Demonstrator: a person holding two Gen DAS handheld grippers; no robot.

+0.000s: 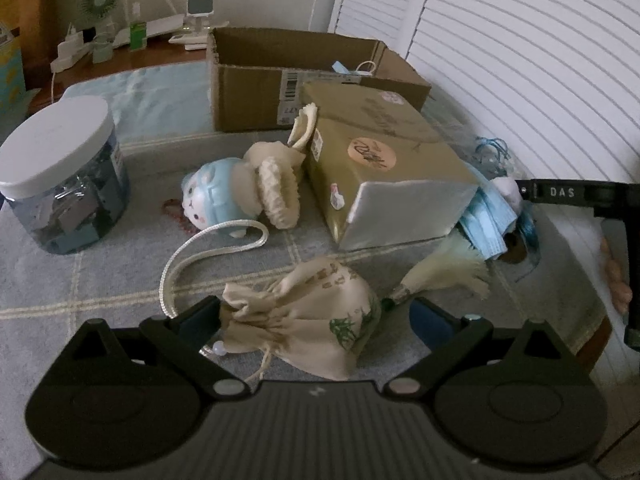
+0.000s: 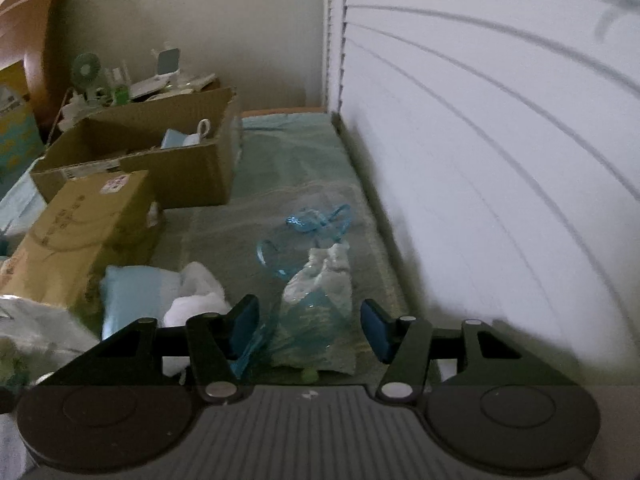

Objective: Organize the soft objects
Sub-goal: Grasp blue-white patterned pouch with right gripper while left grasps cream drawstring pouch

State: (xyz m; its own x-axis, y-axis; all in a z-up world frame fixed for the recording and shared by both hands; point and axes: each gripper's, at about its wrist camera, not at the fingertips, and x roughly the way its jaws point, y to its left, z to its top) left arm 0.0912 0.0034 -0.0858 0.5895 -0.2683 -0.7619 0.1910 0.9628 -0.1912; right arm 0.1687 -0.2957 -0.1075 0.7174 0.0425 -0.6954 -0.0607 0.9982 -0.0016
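Between the spread left tool [image 1: 316, 320] lay a cloth pouch [image 1: 304, 320], light and floppy (best pinched at its gathered neck); the right tool [image 2: 306, 330] straddled a blue-ribboned bag [image 2: 316, 320], pads not touching.

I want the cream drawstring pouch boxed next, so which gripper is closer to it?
Left. The left gripper straddles the cream drawstring pouch, fingers on either side. The right gripper is off to its right, around a blue mesh bag.

Beige wall [image 2: 248, 32], white louvered doors [image 1: 520, 60], dim light
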